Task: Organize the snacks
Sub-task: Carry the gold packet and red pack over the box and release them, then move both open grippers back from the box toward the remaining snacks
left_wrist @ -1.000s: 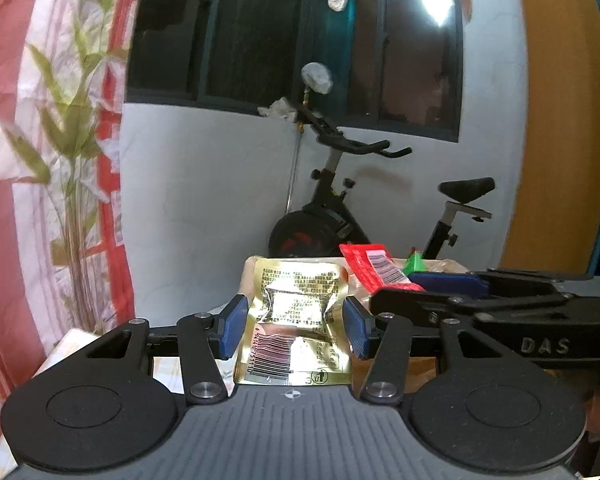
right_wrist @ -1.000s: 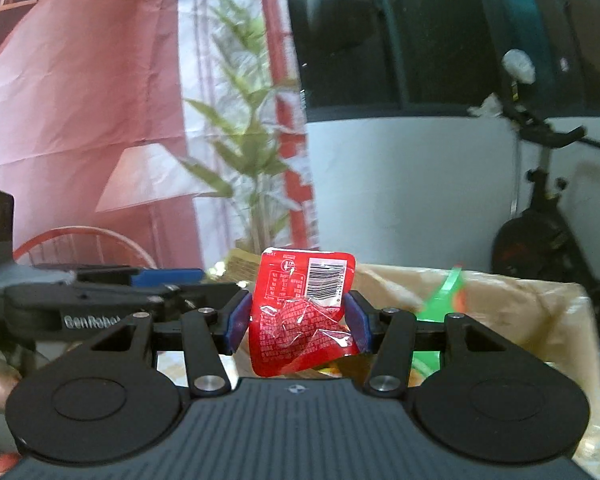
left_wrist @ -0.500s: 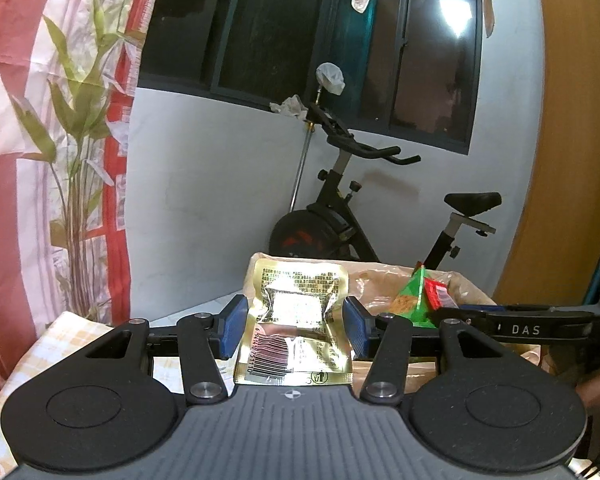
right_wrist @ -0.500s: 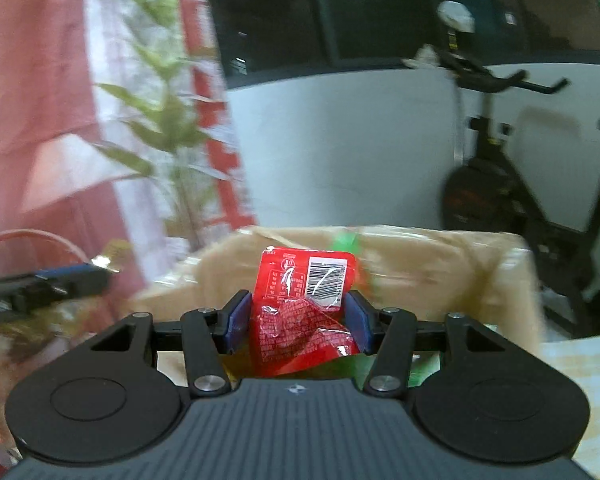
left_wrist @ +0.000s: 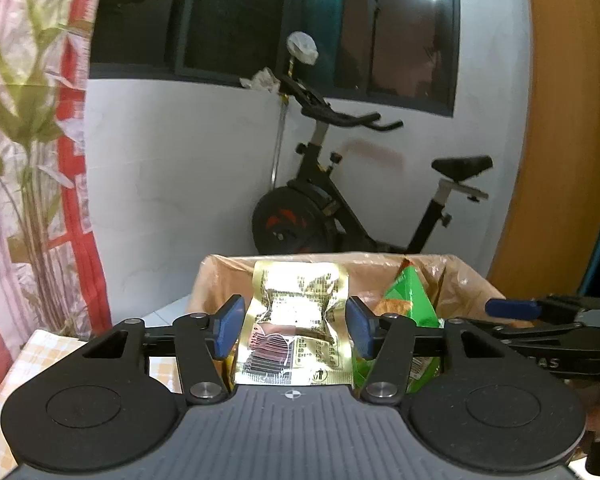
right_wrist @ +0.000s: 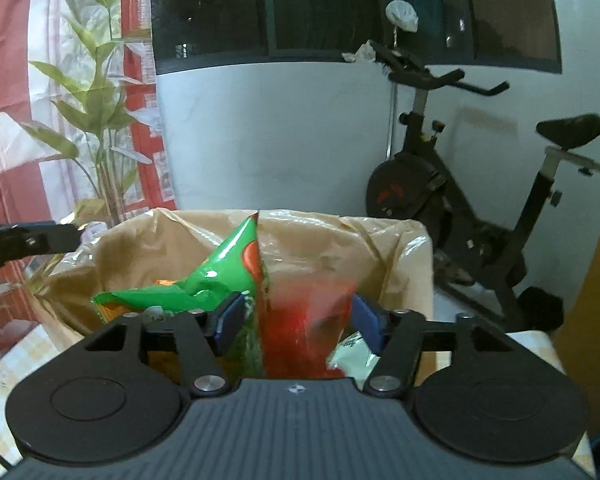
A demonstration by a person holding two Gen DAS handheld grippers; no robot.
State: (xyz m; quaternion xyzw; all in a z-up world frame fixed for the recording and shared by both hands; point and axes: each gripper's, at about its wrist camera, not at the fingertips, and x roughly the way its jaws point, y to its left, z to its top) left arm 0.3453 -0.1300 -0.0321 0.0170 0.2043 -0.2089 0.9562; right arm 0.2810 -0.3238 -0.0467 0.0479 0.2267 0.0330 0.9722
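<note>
My left gripper is shut on a gold foil snack packet and holds it upright in front of a cardboard box lined with a brown plastic bag. A green snack bag stands inside the box. My right gripper is open over the same box. A red snack packet, motion-blurred, is falling between its fingers into the box beside the green bag. The right gripper also shows at the right of the left wrist view.
An exercise bike stands behind the box against a white wall. A curtain with a bamboo print hangs at the left. A checked tablecloth covers the table. The left gripper's finger shows at the left edge.
The right gripper has moved over the box and opened, releasing the red packet, which is dropping in. The left gripper, holding the gold packet, has come closer to the box.
</note>
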